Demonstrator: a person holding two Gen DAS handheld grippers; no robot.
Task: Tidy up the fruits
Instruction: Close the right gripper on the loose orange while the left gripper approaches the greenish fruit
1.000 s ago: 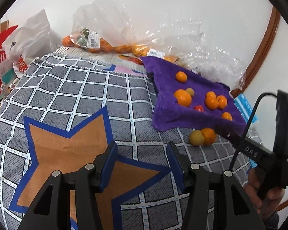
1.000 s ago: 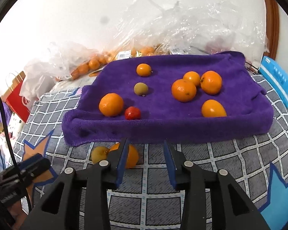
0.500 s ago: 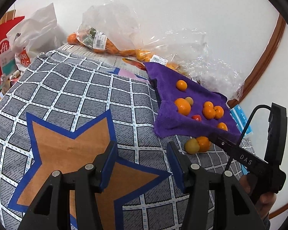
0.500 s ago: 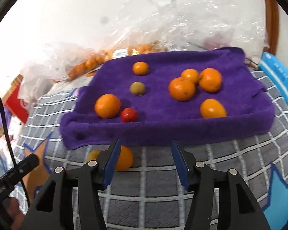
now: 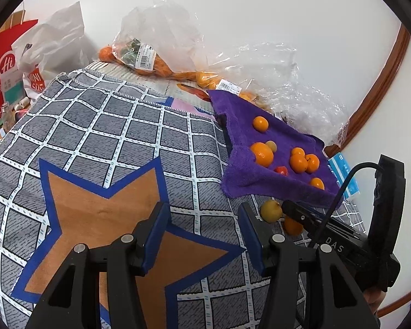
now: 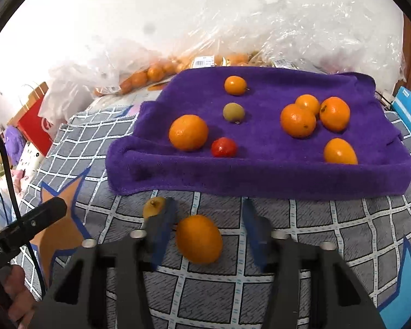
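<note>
Between the blue pads of the right gripper (image 6: 207, 227), seen from its own camera, an orange (image 6: 199, 238) lies on the grey checked cloth (image 6: 328, 233). Its long axis runs from about ten o'clock to four o'clock, the narrower end toward ten. The jaws have just been closing with this fruit between them, yet the right pad is apart from it and I cannot tell whether the left one touches, so nothing is gripped. A small yellow fruit (image 6: 153, 205) sits just outside the left pad at eleven o'clock, stem end up. At twelve o'clock a purple towel (image 6: 260, 175) carries the other fruit: a large orange (image 6: 188, 132) beside a red fruit (image 6: 223, 147), a greenish one (image 6: 233, 112), and more oranges toward two o'clock. Crumpled clear bags (image 6: 301, 27) of oranges rest against the white wall behind.

From the left wrist camera, the left gripper (image 5: 204, 235) hangs partly open and empty over a brown star (image 5: 101, 213) printed on the cloth. At three o'clock the right gripper's dark body covers part of the orange, the yellow fruit just beside its tip. A red paper bag (image 5: 5, 71) stands at ten o'clock, and a curved wooden moulding (image 5: 380, 87) crosses the wall at two o'clock.
</note>
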